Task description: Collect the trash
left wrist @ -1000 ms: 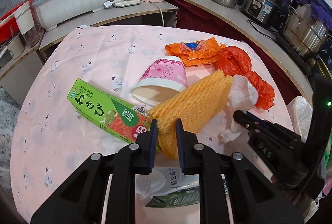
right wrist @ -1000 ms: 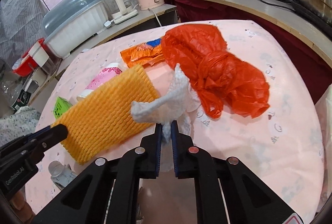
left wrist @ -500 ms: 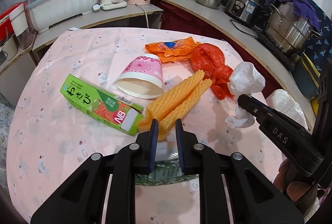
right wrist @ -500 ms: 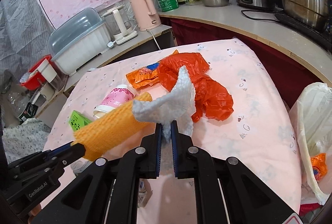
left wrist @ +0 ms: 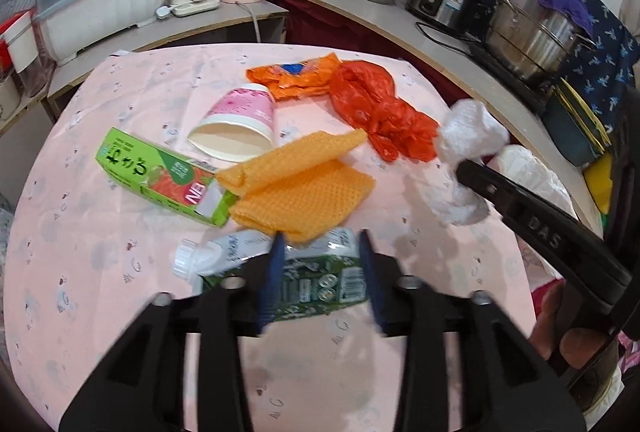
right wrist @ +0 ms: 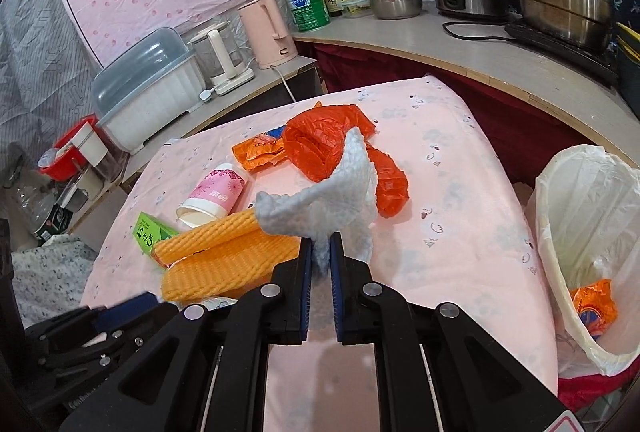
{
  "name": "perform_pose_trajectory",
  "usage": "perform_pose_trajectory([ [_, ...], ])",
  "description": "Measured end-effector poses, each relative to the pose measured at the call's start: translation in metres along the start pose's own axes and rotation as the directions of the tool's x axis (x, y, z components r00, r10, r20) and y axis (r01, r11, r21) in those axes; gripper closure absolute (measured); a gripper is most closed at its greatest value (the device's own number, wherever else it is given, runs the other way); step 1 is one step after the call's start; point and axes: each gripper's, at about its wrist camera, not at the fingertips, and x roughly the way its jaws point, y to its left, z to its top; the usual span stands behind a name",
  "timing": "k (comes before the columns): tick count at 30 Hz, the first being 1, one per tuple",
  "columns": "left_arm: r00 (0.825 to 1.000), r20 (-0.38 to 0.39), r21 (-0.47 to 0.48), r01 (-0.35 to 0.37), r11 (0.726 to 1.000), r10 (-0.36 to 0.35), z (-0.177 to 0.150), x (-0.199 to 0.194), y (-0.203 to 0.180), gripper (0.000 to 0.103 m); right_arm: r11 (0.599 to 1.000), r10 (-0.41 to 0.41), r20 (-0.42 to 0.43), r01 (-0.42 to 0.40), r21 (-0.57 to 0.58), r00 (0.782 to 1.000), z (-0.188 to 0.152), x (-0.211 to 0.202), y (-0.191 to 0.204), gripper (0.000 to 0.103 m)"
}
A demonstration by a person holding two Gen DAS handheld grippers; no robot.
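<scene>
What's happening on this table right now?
Trash is being cleared off the pink table. The right gripper is shut on a crumpled white tissue, held up above the table, with the lined bin off to its right. The left gripper is open over a flattened drink pouch, with the orange foam net lying just beyond. The cup, green box and red bag lie on the table.
</scene>
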Motion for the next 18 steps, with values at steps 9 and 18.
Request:
perform_pose_trajectory([
  [9, 0.997, 0.016, -0.032, -0.077, 0.997, 0.078, 0.028, 0.019, 0.028, 0.048, 1.0, 0.002, -0.003, -0.002, 0.01, 1.0, 0.002, 0.006, -0.004, 0.094],
  [18, 0.995, -0.035, 0.035, -0.09, 0.995, 0.091, 0.031, 0.055, 0.025, 0.083, 1.0, 0.002, -0.027, -0.001, 0.014, 1.0, 0.002, 0.021, -0.007, 0.094],
])
